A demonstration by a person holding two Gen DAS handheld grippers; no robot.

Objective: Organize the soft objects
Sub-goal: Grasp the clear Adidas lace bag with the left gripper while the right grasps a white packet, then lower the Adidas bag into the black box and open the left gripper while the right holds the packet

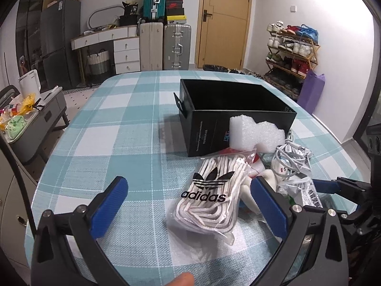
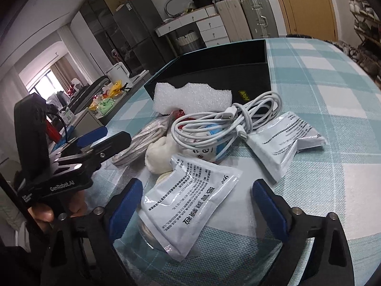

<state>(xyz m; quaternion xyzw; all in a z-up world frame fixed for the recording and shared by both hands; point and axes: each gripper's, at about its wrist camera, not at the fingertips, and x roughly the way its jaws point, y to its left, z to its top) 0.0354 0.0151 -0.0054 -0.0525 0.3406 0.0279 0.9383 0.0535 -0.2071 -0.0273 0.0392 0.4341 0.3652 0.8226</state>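
A clear Adidas bag of white laces (image 1: 209, 195) lies on the table between the fingers of my left gripper (image 1: 190, 200), which stands open with its pads clear of the bag. In the right wrist view a white printed packet (image 2: 188, 200) lies between the wide-set fingers of my right gripper (image 2: 197, 202), which is open too. Beyond it are a white plush thing (image 2: 159, 152), a coiled white cable (image 2: 226, 124), a second white packet (image 2: 285, 138) and a white foam block (image 2: 193, 97). The foam leans on an open black box (image 1: 238, 109).
The table wears a teal checked cloth (image 1: 119, 143). A low side table (image 1: 35, 114) with clutter stands off its left edge. Suitcases, drawers, a door and a shoe rack (image 1: 293, 50) line the far wall. A person's fingertip (image 1: 183, 280) shows at the bottom.
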